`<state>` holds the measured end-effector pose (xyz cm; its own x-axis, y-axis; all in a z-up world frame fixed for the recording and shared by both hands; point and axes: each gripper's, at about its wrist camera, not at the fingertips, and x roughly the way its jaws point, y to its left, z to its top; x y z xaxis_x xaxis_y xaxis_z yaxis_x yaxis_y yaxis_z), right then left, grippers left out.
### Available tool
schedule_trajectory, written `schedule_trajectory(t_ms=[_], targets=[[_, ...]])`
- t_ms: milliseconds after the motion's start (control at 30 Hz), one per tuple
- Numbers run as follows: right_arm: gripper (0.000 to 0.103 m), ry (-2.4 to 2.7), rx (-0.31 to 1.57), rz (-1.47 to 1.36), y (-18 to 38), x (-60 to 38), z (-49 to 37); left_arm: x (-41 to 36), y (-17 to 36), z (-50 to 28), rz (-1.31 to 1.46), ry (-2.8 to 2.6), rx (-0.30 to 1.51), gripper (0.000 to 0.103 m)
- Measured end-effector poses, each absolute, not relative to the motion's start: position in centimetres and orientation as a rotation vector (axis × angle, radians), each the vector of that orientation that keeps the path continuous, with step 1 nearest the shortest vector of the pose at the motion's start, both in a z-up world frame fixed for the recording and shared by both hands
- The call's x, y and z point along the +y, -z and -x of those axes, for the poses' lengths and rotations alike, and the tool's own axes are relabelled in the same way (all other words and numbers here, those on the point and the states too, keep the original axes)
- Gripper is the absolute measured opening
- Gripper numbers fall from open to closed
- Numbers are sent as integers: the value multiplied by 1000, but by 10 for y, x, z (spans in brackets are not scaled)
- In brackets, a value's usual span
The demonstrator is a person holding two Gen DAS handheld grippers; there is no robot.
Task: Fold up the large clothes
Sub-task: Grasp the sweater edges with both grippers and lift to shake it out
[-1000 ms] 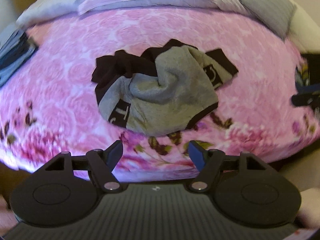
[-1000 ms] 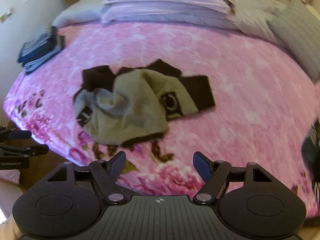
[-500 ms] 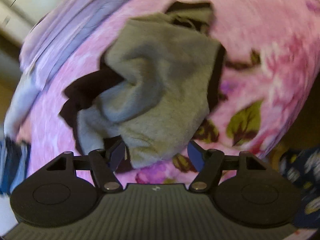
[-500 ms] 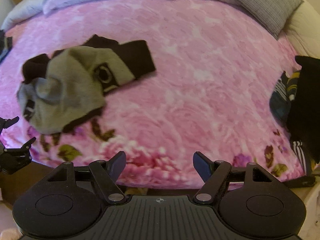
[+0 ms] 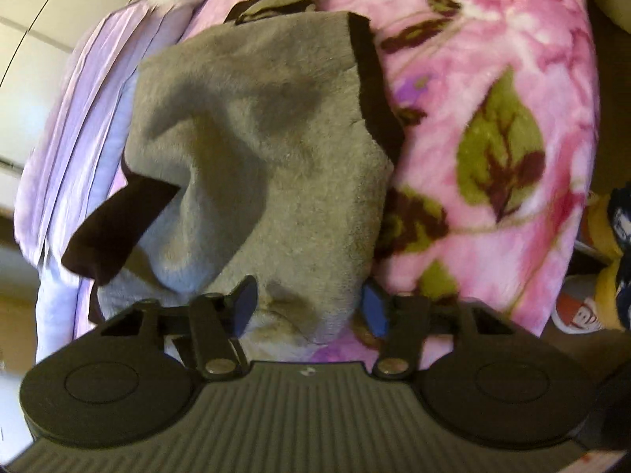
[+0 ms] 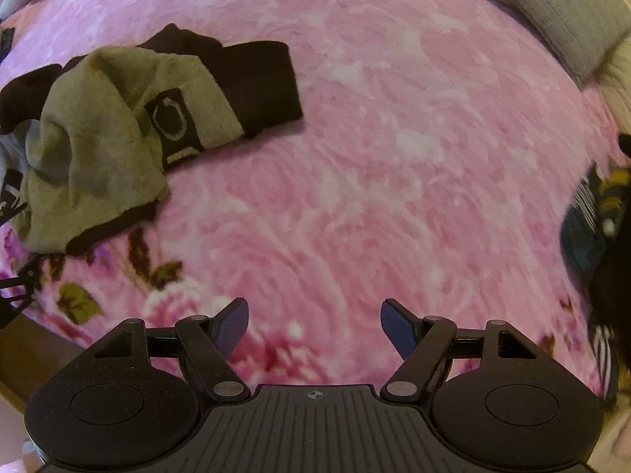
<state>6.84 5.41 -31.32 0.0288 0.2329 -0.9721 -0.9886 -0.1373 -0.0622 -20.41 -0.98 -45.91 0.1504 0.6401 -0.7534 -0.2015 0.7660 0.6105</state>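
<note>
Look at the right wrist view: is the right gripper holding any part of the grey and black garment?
No: the right gripper is open over bare pink blanket, while the grey and black garment lies apart, off to its left.

Grey garment with black trim on a pink floral blanket; grey ribbed pillow.

Fuzzy grey fleece sweatshirt with dark ribbed trim, plush pink floral blanket, matt black plastic gripper housings
</note>
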Motion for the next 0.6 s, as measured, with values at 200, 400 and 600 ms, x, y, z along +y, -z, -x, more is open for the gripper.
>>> schedule_trajectory(t_ms=[200,400,600], targets=[[71,-1567,688,1204,334,79,-32,11,442,235,-416,-758,1268,9],[71,-1864,143,1390,364,74,33,53,384,281,-184,-1051,1144,8],[71,-1952,-473,1596,433,50,67,65,374,300,-102,-1116,1109,9]])
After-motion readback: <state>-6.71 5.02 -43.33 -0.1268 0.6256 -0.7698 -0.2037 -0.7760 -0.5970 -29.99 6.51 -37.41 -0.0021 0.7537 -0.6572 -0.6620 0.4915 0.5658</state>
